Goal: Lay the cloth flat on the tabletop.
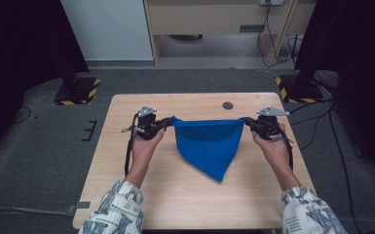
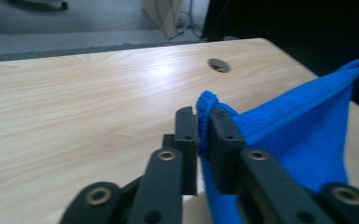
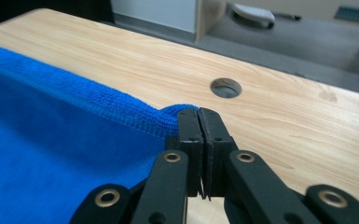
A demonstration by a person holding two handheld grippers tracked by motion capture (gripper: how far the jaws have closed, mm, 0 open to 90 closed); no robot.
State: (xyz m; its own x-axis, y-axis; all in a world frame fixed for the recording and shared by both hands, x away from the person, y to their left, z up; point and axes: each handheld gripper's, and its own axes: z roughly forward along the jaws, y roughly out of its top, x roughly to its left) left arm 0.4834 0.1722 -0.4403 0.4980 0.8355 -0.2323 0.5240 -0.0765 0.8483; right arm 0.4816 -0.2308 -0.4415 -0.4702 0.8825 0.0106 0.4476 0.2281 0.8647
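Left fingers (image 2: 186,140) first: the two black pads sit either side of a bunched corner of the blue cloth (image 2: 303,126), a slim gap between them, the fabric threaded through and poking out above their tips, so they are grasping the cloth, though loosely by the look of it. Right fingers (image 3: 189,135) are clenched tight, pad against pad, with the other top corner of the cloth pinched right at the tips and a little fold of it peeping over. Pull back to the high view and there's the left gripper (image 1: 167,122) and the right gripper (image 1: 246,122) well apart, the cloth (image 1: 205,144) stretched between them with its top hem pulled near straight, the rest sagging to a point that reaches down toward the person's side of the bench (image 1: 126,112). Each gripper sits in a hand, forearms in patterned sleeves (image 1: 117,204) coming up from the bottom edge. Beyond the cloth, near the far edge of the bench, a round hole (image 1: 228,105). Around the bench, grey floor (image 1: 39,146), with two black stands on yellow-striped bases (image 1: 78,91) at the far corners
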